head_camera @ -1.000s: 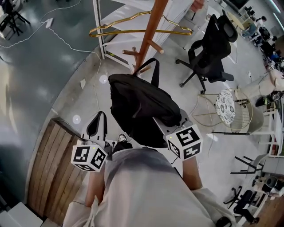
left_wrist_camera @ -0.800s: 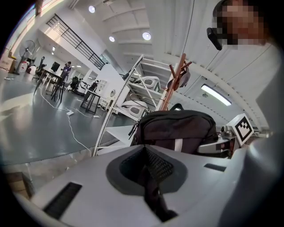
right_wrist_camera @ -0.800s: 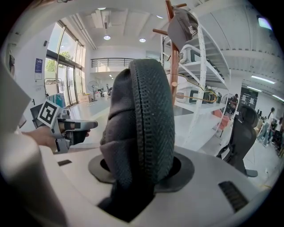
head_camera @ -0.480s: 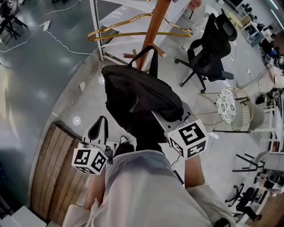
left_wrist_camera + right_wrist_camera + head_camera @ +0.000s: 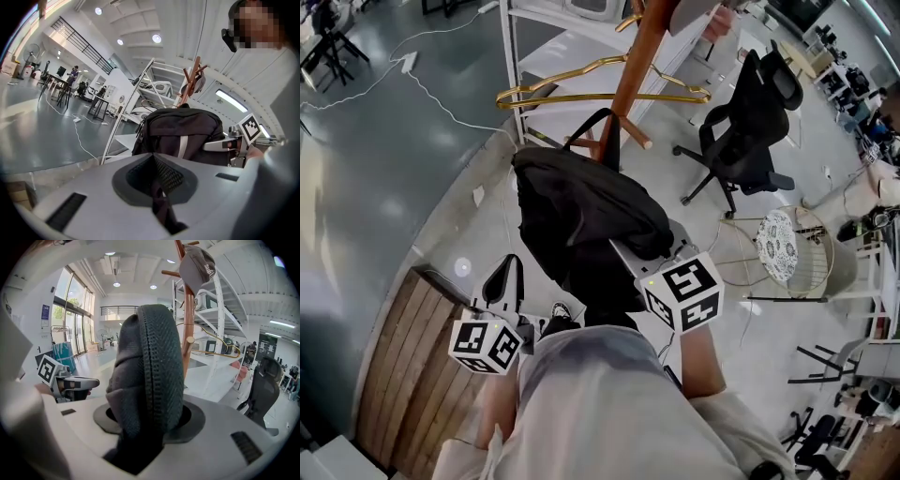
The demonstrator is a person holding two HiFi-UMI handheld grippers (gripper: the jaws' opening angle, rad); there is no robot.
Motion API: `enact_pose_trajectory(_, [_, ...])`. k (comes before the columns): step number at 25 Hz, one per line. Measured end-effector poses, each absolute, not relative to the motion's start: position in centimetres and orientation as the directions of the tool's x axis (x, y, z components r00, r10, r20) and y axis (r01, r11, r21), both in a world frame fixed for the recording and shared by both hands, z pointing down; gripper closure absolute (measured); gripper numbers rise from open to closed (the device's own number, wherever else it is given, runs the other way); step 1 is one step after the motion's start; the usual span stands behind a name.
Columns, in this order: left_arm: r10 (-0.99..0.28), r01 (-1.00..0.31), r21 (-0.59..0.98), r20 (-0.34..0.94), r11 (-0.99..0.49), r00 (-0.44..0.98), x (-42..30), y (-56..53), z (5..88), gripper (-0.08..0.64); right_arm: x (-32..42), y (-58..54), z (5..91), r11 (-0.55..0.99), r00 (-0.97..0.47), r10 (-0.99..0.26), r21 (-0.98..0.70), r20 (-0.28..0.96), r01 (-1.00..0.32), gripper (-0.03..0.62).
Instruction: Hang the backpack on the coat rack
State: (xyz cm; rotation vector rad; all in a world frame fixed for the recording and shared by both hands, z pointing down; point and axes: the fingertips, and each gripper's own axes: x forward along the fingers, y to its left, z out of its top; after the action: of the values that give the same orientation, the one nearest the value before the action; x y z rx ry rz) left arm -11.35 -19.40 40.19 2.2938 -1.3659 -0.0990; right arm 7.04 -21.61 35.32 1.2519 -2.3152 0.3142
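Note:
The black backpack (image 5: 581, 220) hangs in the air in front of me, its top handle loop (image 5: 602, 127) close to the lower pegs of the wooden coat rack (image 5: 637, 52). My right gripper (image 5: 642, 258) is shut on a padded shoulder strap (image 5: 150, 366), which fills the right gripper view; the rack pole (image 5: 187, 329) stands just behind it. My left gripper (image 5: 503, 286) sits lower left, apart from the bag's body, shut on a thin dark strap (image 5: 159, 206). In the left gripper view the backpack (image 5: 180, 133) and the right gripper (image 5: 229, 143) show ahead.
A gold hanger (image 5: 600, 94) hangs across the rack and a grey cap (image 5: 197, 266) tops it. A white shelf frame (image 5: 508, 66) stands left of the pole. A black office chair (image 5: 750, 122) and a wire stool (image 5: 778, 234) are to the right, wooden boards (image 5: 403, 366) lower left.
The right gripper has carried the backpack up and nearer the rack, bringing the handle loop close to the pegs. The left gripper has stayed in place.

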Motion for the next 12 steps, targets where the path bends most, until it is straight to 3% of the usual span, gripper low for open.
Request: enact_pose_trajectory(12, [-0.842, -0.826, 0.426, 0.223, -0.368, 0.49, -12.5, -19.9, 41.6, 0.556, 6.2, -24.2, 37.3, 0.539, -0.461, -0.705, -0.015, 0.538, -0.842, 0.396])
